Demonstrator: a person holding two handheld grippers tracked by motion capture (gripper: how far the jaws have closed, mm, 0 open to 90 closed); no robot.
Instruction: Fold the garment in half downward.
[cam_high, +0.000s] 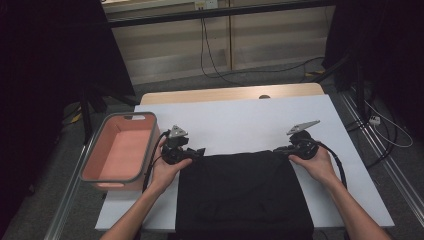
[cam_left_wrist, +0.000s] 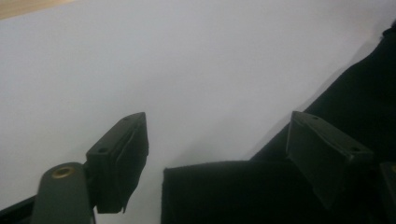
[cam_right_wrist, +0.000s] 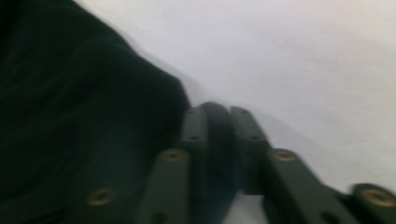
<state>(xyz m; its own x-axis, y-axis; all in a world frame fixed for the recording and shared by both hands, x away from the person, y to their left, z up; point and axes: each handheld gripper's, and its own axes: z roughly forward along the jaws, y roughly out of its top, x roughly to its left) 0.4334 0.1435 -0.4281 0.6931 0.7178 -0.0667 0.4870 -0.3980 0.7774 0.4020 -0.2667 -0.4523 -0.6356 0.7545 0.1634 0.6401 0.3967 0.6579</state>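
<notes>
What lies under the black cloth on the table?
The black cloth lies on the white table, which shows bare around it at the sides and beyond its far edge. Whether anything sits beneath the cloth cannot be seen, since the cloth covers that part.

- black cloth (cam_high: 245, 192): soft, matt fabric
- table (cam_high: 240, 120): smooth matt white top, wood edge
- bin (cam_high: 122, 150): smooth pink plastic, grey rim
- left gripper (cam_high: 199, 152): matt black plastic

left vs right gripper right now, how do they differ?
The left gripper has its jaws spread, with a corner of the black cloth between them, unpinched; the right gripper is clamped on a cloth fold. Left sits near the pink bin; right is across the cloth. Both are at the cloth's far corners.
</notes>
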